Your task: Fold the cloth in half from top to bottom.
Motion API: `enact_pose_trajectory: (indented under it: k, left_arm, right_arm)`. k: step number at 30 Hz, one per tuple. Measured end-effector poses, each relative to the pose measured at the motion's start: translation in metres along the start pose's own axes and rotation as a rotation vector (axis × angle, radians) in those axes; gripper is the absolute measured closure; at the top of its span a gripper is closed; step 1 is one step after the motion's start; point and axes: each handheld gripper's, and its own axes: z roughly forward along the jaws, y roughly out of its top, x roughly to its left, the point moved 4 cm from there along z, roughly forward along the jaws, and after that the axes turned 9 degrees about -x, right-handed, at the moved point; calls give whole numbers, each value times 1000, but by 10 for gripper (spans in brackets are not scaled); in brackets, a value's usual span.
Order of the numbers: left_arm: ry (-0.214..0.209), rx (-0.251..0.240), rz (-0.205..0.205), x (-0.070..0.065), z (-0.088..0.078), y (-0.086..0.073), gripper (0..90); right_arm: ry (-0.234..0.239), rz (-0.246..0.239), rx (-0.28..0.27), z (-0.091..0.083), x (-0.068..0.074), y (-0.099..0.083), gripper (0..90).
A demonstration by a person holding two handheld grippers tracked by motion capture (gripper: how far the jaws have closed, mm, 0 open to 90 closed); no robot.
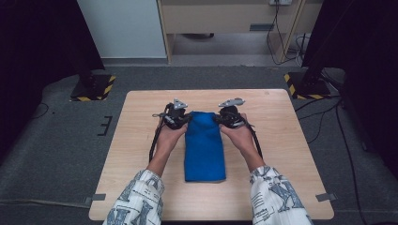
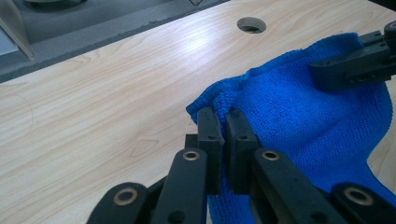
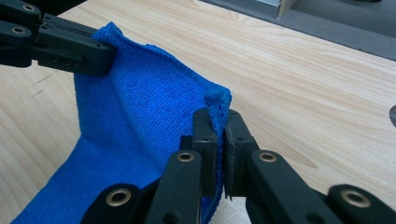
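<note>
Around us the table (image 1: pixel 141 117) lies bare left, right and beyond; between our left gripper (image 1: pixel 184 119) and right gripper (image 1: pixel 220 118) the blue cloth (image 1: pixel 204 150) fills the middle strip.

Blue cloth (image 1: pixel 204 147) folded long, mid-table, far corners lifted.

No text, label, brand, number or sign can be read anywhere in these pictures.

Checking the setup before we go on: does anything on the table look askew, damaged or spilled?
Nothing stands out. The blue cloth lies folded on the table, its far corners pinched by the left gripper and right gripper.
</note>
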Motion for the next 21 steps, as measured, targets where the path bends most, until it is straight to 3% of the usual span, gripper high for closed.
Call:
enact_pose_trajectory:
  k: [12,21]
  left_arm:
    - [-17,13,4,-7,-7,-20,865]
    - [-19,-13,-10,-7,-13,-16,864]
  right_arm:
    - [27,-28,19,-5,10,-14,859]
    - [35,-22,2,-8,12,-14,858]
